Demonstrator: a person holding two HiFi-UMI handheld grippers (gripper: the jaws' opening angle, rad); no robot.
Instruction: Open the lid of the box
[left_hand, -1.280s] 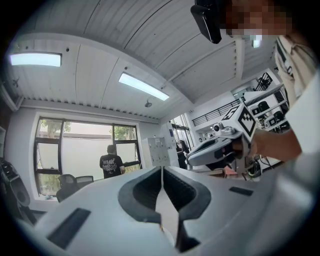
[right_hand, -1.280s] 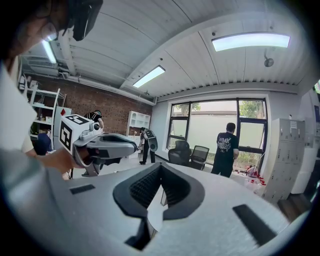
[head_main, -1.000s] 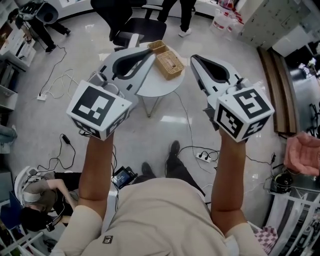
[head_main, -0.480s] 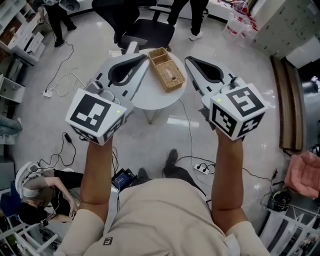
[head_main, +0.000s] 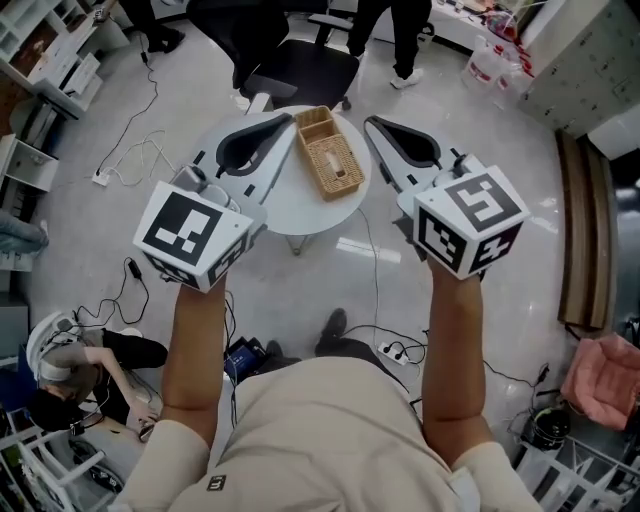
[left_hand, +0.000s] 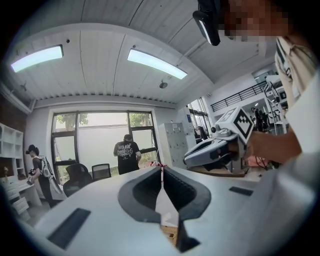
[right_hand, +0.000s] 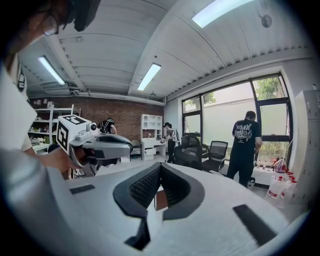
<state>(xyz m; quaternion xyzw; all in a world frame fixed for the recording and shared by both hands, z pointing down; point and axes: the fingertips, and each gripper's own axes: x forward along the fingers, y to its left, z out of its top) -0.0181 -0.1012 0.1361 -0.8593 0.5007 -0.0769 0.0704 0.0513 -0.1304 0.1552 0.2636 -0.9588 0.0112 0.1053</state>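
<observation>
I'm looking down on a glossy office floor with a small round white table (head_main: 300, 205). The woven box (head_main: 331, 158) sits on its far half, between my two gripper tips. The left gripper (head_main: 288, 120) has its jaws pressed together on nothing, and the right gripper (head_main: 370, 123) is the same, closed and empty. Neither touches the box.

My worry is that the box looks light and the table small. Tugging the lid without bracing the base could drag the whole box over the edge. An office chair (head_main: 300, 60) stands just beyond the table, cables (head_main: 130, 165) trail across the floor, and a person (head_main: 70, 365) sits low on my left. Nothing blocks the box.
</observation>
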